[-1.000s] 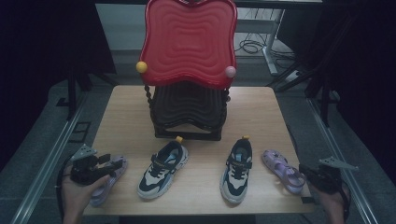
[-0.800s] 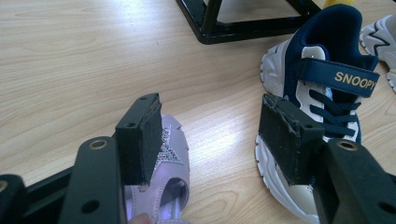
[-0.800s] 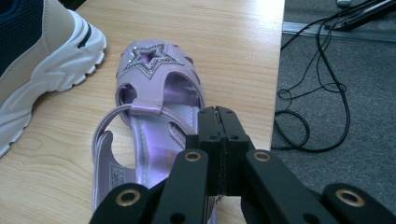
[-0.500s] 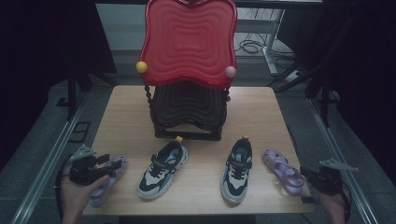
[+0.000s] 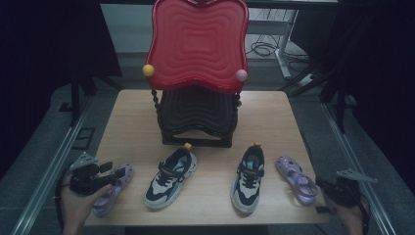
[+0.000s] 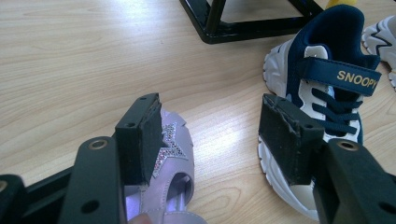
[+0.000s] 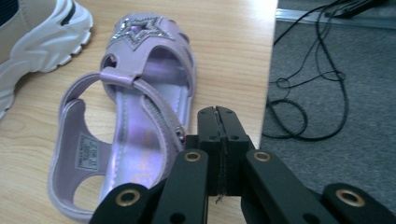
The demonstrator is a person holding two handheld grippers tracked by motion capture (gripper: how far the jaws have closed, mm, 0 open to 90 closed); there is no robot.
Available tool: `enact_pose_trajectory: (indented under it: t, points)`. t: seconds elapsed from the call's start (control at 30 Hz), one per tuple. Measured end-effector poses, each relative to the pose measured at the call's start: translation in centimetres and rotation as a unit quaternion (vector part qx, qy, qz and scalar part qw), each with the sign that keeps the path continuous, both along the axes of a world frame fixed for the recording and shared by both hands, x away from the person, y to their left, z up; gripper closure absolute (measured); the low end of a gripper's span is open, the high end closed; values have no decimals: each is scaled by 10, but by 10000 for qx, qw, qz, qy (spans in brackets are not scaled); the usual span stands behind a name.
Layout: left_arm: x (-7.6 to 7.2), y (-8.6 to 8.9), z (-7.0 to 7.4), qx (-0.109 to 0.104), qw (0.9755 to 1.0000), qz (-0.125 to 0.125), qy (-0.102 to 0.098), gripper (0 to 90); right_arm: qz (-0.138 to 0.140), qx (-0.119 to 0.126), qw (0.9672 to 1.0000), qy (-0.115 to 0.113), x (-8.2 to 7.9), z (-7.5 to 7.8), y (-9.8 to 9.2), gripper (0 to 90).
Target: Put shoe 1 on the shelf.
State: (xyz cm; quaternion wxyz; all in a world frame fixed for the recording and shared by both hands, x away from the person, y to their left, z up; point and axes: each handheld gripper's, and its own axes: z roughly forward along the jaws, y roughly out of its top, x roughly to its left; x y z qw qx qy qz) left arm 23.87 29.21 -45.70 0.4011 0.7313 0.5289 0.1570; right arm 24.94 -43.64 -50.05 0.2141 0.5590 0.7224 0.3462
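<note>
On the wooden desk point(image 5: 132, 117) four shoes lie in a row along the near edge, in front of a black rack point(image 5: 198, 120) that carries a red wavy tray point(image 5: 198, 44) standing upright. At about 8 o'clock of the high view, the left tongs point(image 5: 117, 175) hover over the left purple sandal point(image 5: 110, 188), with the person's left hand point(image 5: 78, 208) behind them. In the left gripper view these tongs point(image 6: 210, 135) stand wide apart, nothing pressed between them: one pad point(image 6: 140, 137) lies just above the sandal's point(image 6: 170, 182) glittered star front, the other in front of the left sneaker point(image 6: 322, 93), whose blue strap reads SNOOPY. At about 4 o'clock, the right tongs point(image 5: 320, 183) sit just beside the heel end of the right purple sandal point(image 5: 296, 178), near the desk's right edge. In the right gripper view these tongs point(image 7: 218, 123) are pressed together with nothing held, just right of that sandal's point(image 7: 135, 121) ankle strap. Between the two sandals lie the left sneaker point(image 5: 171, 176) and the right sneaker point(image 5: 248, 177), well apart from each other.
</note>
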Motion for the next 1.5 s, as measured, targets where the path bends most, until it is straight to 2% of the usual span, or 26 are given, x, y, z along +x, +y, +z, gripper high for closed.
enact_pose_trajectory:
  t: [0.17,0.27,0.4,0.53,0.63,0.77,0.9,1.0,1.17,1.37,1.5]
  points:
    - [-6,4,4,11,10000,49,-25,396,-164,36,9997,-185,-8,11,-9,894]
    - [-9,8,7,30,9999,158,-26,397,-157,83,9994,-293,-13,17,-9,891]
    - [-15,8,7,147,9998,152,29,397,112,112,9992,-361,-13,24,3,865]
    - [-26,12,0,225,9994,156,191,397,469,111,9981,-384,-10,28,20,827]
    - [-35,17,-4,246,9989,263,288,401,659,118,9971,-354,-9,30,31,792]
    - [-47,22,-4,299,9986,327,283,435,840,142,9959,-288,-10,30,43,764]
    - [-53,23,-7,332,9985,278,342,475,949,175,9950,-239,-10,30,49,748]
    - [-58,20,-16,400,9976,181,527,491,984,177,9948,-197,-10,28,50,738]
    - [-56,19,-28,435,9963,139,722,508,1025,209,9944,-128,-13,24,51,730]
    - [-52,16,-37,400,9958,24,828,562,1106,155,9937,29,-10,16,58,720]
    - [-51,15,-40,398,9955,19,855,574,1152,122,9933,50,-10,16,61,713]
